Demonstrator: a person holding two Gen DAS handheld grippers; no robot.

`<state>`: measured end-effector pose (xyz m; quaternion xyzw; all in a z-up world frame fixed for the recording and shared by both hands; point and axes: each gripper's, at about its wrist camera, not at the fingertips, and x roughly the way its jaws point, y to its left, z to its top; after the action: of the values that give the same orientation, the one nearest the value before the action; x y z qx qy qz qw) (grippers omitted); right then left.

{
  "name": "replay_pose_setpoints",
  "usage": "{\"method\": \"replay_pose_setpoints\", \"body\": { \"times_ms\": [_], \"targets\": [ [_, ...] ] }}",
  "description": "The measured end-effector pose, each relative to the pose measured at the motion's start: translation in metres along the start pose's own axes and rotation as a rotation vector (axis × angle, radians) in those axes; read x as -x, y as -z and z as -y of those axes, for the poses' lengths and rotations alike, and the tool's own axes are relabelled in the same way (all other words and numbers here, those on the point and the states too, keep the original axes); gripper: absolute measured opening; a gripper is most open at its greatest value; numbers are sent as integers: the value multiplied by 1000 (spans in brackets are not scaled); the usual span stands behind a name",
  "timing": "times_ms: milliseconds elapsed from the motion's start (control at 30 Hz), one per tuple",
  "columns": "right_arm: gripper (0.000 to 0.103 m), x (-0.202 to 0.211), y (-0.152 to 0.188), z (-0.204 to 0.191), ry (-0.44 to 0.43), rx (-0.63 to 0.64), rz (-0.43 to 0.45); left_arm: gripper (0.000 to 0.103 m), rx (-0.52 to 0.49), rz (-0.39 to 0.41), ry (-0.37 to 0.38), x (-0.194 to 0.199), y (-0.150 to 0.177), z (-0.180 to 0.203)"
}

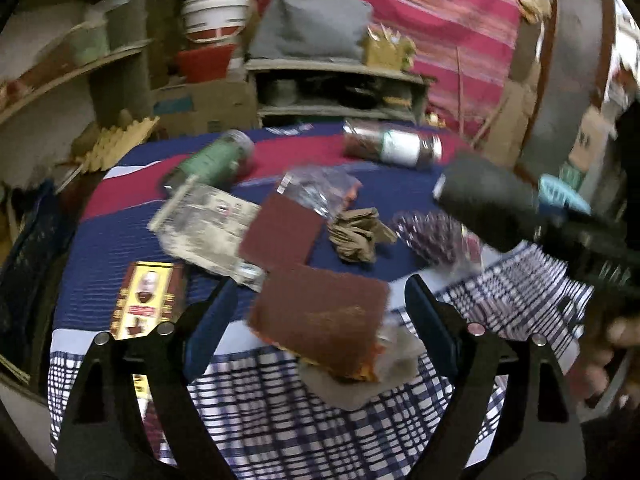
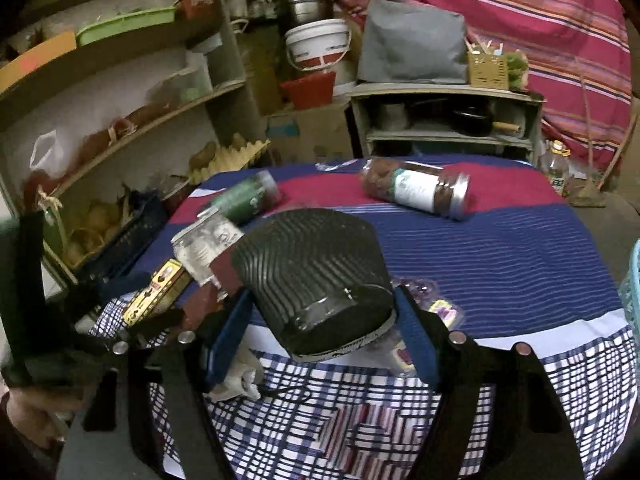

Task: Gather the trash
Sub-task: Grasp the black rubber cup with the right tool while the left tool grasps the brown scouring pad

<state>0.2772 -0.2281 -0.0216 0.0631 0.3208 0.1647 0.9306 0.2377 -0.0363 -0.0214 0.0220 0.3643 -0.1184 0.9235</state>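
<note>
Your trash lies scattered around the crumpled brown paper wad (image 1: 359,235): two maroon abrasive sheets (image 1: 318,317) just left and nearer, a clear wrapper (image 1: 320,188) behind. A ribbed black cup (image 2: 316,280) sits tilted, its base toward you, between your right gripper's (image 2: 320,318) fingers.

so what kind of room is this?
Likely a cramped home storeroom or kitchen corner: open shelves stacked with containers, a white bucket under a metal pot, and a cloth-covered table strewn with jars and wrappers.
</note>
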Motion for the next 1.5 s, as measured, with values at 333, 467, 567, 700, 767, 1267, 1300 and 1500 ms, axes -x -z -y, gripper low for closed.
{"method": "replay_pose_setpoints", "body": {
  "times_ms": [333, 467, 567, 700, 767, 1267, 1300, 1500],
  "targets": [
    [71, 1, -2, 2, -1, 2, 8, 66, 29, -32, -26, -17, -1, -1],
    [71, 2, -3, 5, -1, -14, 15, 51, 74, -25, -64, -12, -3, -21],
    [71, 3, -3, 6, 1, -14, 17, 34, 84, -66, -64, -20, 2, -31],
    [71, 3, -2, 5, 1, -17, 21, 35, 75, -110, -54, -20, 8, -33],
    [71, 4, -2, 6, -1, -16, 23, 65, 92, -84, -68, -11, 8, -34],
    [72, 8, -2, 13, 14, -15, 31, 71, 218, -181, -8, -24, 38, -41],
    [72, 9, -3, 15, 13, -22, 35, 70, 224, -170, -2, -22, 37, -41],
    [72, 11, -2, 12, 16, -21, 44, 69, 177, -91, 4, -2, 26, -32]
  ]
}}
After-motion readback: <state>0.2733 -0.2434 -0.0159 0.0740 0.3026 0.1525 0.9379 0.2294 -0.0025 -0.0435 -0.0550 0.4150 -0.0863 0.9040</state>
